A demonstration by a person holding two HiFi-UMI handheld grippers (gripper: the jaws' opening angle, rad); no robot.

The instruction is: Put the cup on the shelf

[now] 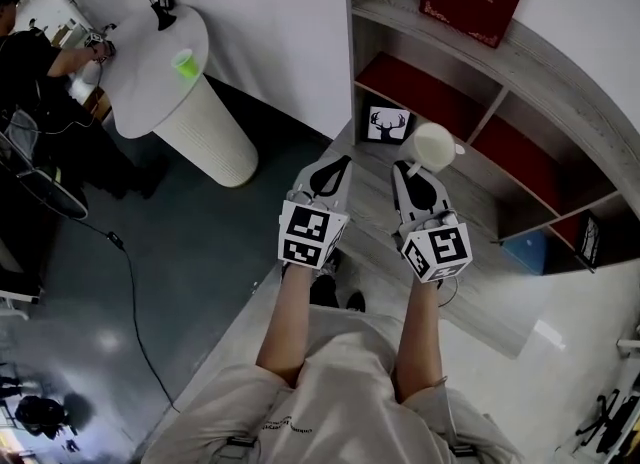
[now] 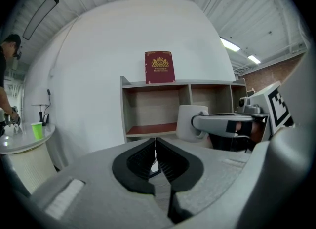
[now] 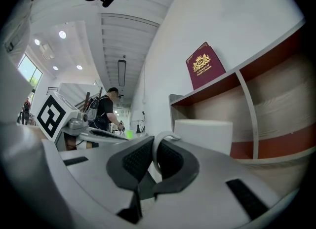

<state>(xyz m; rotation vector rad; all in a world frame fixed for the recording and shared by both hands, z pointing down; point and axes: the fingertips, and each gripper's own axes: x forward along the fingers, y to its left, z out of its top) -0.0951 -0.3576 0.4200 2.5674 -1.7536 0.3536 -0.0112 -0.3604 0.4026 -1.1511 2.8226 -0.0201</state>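
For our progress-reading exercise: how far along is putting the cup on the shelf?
Done: the right gripper is shut on the cup by its handle. In hand: the cup hangs in front of the shelf, not yet in a compartment. Left: setting it inside and letting go. The left gripper is shut, empty.

The cup [image 3: 205, 134] is partly hidden behind the right gripper [image 3: 154, 150].

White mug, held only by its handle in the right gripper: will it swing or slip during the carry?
The white mug looks like rigid glazed ceramic, probably heavyish and breakable. The right gripper pinches only its thin handle, so the body may pivot; move smoothly.
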